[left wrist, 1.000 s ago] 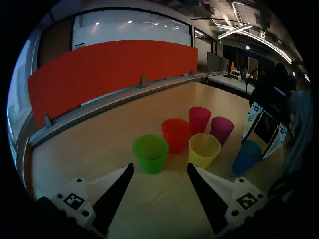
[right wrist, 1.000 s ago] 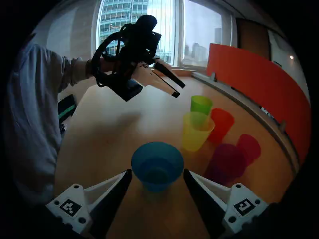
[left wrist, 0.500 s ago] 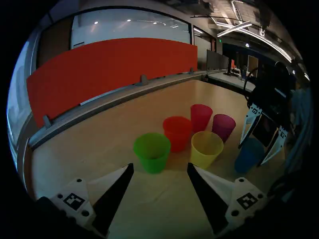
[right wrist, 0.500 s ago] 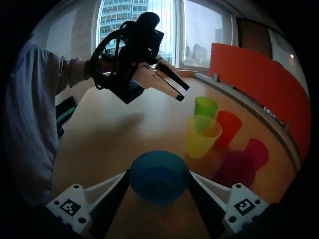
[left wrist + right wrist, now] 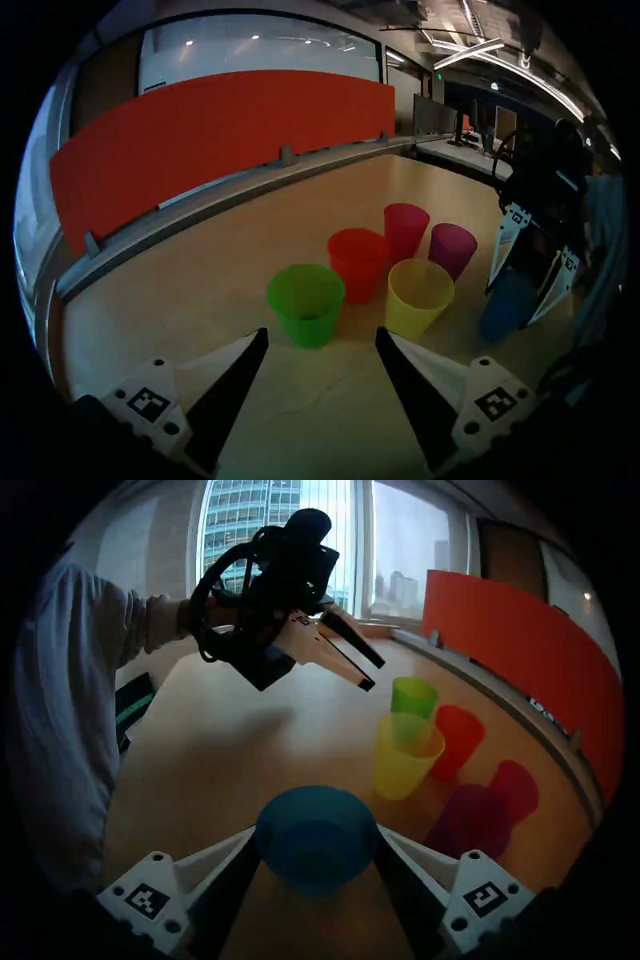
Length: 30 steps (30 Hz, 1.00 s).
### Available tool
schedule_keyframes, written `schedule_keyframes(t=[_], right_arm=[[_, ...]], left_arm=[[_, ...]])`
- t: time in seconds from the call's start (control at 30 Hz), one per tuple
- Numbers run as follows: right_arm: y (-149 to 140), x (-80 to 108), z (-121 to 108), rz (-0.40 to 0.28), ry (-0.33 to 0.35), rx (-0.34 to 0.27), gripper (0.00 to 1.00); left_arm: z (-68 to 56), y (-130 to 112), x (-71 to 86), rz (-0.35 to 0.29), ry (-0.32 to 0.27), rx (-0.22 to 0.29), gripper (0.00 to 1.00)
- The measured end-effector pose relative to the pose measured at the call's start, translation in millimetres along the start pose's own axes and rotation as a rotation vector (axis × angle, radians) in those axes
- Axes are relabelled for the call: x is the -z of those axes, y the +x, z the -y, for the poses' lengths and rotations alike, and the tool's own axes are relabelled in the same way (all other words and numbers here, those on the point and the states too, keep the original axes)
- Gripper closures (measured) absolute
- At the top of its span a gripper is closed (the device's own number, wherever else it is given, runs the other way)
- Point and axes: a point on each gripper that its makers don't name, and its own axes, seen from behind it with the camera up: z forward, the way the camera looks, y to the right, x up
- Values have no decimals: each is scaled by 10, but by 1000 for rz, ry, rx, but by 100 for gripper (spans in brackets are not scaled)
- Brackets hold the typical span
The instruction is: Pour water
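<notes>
Bench (image 5: 240, 256): pale wood top. An orange divider panel (image 5: 216, 136) ran along its far edge.

A pale sleeve (image 5: 72, 720) led up to the left claw (image 5: 376, 676). That claw hung in the air above the bench, jaws spread wide and nothing in them, tips angled down toward the cup cluster.

Right claw (image 5: 317, 836) was low, nearer the bench's near edge. Its jaws were closed in on the blue cup (image 5: 316, 852), one finger against each side of the cup wall. Couldn't tell whether the cup base was off the bench, and couldn't make out what was inside it.

The blue cup stood apart from the other five, on the side away from the divider edge.

Cluster sat mid-bench, packed close:
- green cup (image 5: 306, 300) and yellow cup (image 5: 418, 296) in the row away from the divider
- red cup (image 5: 358, 260), pink cup (image 5: 405, 228) and purple cup (image 5: 451, 248) behind them, toward the divider edge

All five were upright, mouths up. The yellow cup was nearest the blue one.
</notes>
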Motion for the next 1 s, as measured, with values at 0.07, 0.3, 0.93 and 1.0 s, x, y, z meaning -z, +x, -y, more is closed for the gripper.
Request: schedule_keyframes(t=[0.07,0.3,0.93,1.0], right_arm=[[27,20,-3,-8,-1,0,8],[120,114,-47,-34,-14,-10,8],[286,347,-93,-84,-41,-8,8],[297,362,-87,-88,-42,-8,8]], left_arm=[[11,-5,-26,5,0,4,0],[64,-23,-127,30,-5,19,0],[146,-77,-489,129,-20,-6,0],[141,-69,-523,132,-24,-10,0]])
